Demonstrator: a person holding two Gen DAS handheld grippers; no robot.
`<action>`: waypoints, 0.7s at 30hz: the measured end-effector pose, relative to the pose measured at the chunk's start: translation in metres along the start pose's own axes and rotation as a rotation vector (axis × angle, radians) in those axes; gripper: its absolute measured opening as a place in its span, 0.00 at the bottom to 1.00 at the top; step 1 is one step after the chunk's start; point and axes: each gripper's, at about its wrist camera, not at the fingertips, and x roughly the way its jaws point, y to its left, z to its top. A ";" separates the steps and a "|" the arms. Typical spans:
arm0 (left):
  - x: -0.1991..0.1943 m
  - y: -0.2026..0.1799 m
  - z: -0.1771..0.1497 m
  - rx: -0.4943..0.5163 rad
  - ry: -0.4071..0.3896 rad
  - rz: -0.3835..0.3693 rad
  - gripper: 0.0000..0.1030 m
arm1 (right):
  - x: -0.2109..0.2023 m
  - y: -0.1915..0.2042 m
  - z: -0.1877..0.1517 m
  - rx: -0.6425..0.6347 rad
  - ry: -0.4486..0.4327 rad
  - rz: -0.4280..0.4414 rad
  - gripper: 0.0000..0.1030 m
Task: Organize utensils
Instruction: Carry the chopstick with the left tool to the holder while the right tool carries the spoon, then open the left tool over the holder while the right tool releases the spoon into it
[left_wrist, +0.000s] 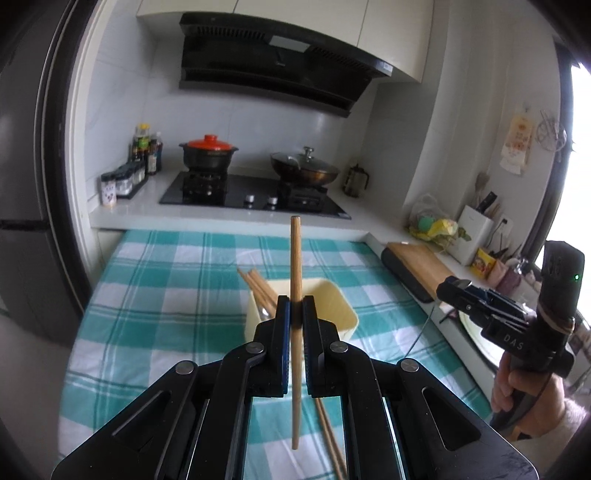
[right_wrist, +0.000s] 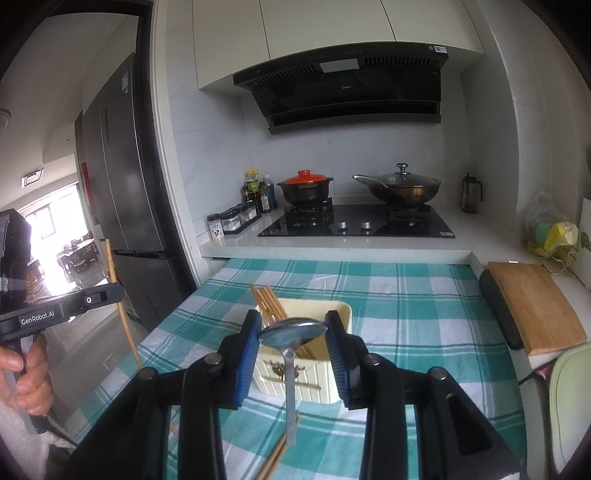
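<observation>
My left gripper (left_wrist: 295, 308) is shut on a wooden chopstick (left_wrist: 295, 258) that stands nearly upright above the checked cloth. My right gripper (right_wrist: 291, 332) is shut on the bowl of a metal spoon (right_wrist: 290, 369), whose handle hangs down. Below and just beyond both stands a cream rectangular holder (right_wrist: 314, 384) (left_wrist: 340, 306) with several chopsticks (right_wrist: 267, 301) (left_wrist: 258, 286) leaning in it. Loose chopsticks (right_wrist: 275, 456) (left_wrist: 328, 432) lie on the cloth near me. The left wrist view shows the right gripper (left_wrist: 458, 291) at the right edge. The right wrist view shows the left gripper (right_wrist: 116, 291) at the left, with its chopstick (right_wrist: 123, 325).
The teal checked cloth (right_wrist: 406, 314) covers the table. Behind it is a counter with a hob (right_wrist: 354, 225), a red-lidded pot (right_wrist: 304, 186), a wok (right_wrist: 400, 186) and bottles (right_wrist: 255, 192). A wooden cutting board (right_wrist: 535, 306) lies at the right. A fridge (right_wrist: 122, 177) stands at the left.
</observation>
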 end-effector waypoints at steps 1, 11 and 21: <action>0.005 -0.001 0.010 -0.001 -0.012 0.004 0.04 | 0.004 0.000 0.009 -0.004 -0.008 0.003 0.35; 0.077 0.008 0.078 -0.127 -0.130 0.062 0.04 | 0.071 -0.003 0.059 -0.087 -0.081 -0.016 0.35; 0.197 0.021 0.022 -0.175 0.088 0.107 0.04 | 0.182 -0.045 0.001 -0.011 0.217 -0.046 0.35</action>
